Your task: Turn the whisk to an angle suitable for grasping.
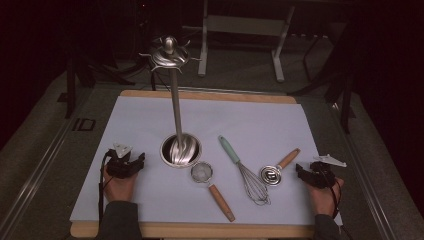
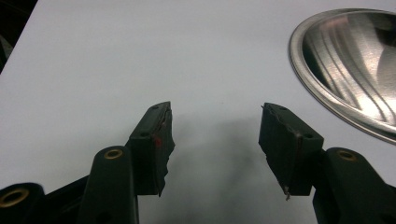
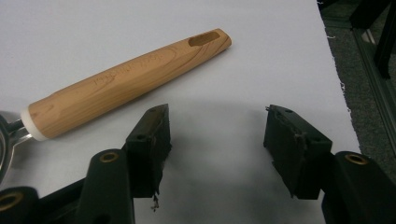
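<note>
- Scoop (image 1: 278, 169) lying on tabletop (image 1: 140, 130) at right, wooden handle (image 3: 126, 91) angling up toward right tool (image 1: 311, 174), steel bowl end nearest whisk (image 1: 246, 172).
- Right tool (image 3: 217, 130) resting just beside handle, jaws standing wide, holding nothing.
- Left tool (image 1: 129, 164) sitting at left near rack (image 1: 176, 100), likewise gaping wide and empty (image 2: 215, 128).
- Probably readying to pick up scoop and hang it on rack's hooks.
- Doing it well: swinging right tool left so handle sits squarely between both pads, gripping mid-handle rather than near slotted tip, closing firmly before lifting.
- Keeping clear of whisk wires while lifting.
- Strainer (image 1: 211, 184) lying between rack base and whisk, well apart from both tools.
- Scoop bowl cut off at left edge of right gripper view; its exact form hard to make out from above.
- Rack hooks dim against dark background; count unclear.
</note>
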A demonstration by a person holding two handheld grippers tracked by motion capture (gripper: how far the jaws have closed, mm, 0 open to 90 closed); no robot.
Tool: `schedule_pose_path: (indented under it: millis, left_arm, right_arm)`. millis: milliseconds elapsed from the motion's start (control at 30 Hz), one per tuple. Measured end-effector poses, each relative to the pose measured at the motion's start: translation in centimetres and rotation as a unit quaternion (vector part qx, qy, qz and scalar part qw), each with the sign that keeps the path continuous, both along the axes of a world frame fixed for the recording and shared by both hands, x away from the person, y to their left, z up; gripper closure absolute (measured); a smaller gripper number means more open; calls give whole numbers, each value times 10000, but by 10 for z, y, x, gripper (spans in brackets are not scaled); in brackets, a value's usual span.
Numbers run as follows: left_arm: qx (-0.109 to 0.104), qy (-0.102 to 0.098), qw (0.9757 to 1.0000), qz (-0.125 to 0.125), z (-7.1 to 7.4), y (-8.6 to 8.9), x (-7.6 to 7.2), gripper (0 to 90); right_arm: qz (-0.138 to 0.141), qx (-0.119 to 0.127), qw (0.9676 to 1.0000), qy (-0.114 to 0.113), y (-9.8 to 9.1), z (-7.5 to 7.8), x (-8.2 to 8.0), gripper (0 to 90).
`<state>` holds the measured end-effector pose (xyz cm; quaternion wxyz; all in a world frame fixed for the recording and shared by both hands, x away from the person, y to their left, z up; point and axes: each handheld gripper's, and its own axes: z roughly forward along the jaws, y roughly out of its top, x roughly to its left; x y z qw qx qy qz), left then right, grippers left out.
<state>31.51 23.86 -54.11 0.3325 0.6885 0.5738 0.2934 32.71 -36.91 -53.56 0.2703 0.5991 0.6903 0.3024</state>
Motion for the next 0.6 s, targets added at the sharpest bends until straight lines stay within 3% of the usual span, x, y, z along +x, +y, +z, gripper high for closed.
schedule_pose_path:
  millis: [233, 333, 433, 500, 600]
  left_arm:
    - [-16, 7, 10000, 3, 0, 0, 0, 454]
    - [-15, 4, 10000, 3, 0, 0, 0, 454]
    - [-18, 2, 10000, 5, 0, 0, 0, 454]
    - [-37, -8, 10000, 20, 0, 0, 0, 454]
    - [-44, -9, 10000, 26, 0, 0, 0, 454]
  right_arm:
    - [21, 167, 9998, -52, -3, 1, -1, 473]
    - [129, 724, 9973, -90, -9, 1, -2, 493]
    - [183, 726, 9972, -47, -7, 2, -2, 500]
    - [343, 673, 9971, -59, 0, 7, -2, 568]
    - [547, 745, 9957, -77, 7, 13, -4, 603]
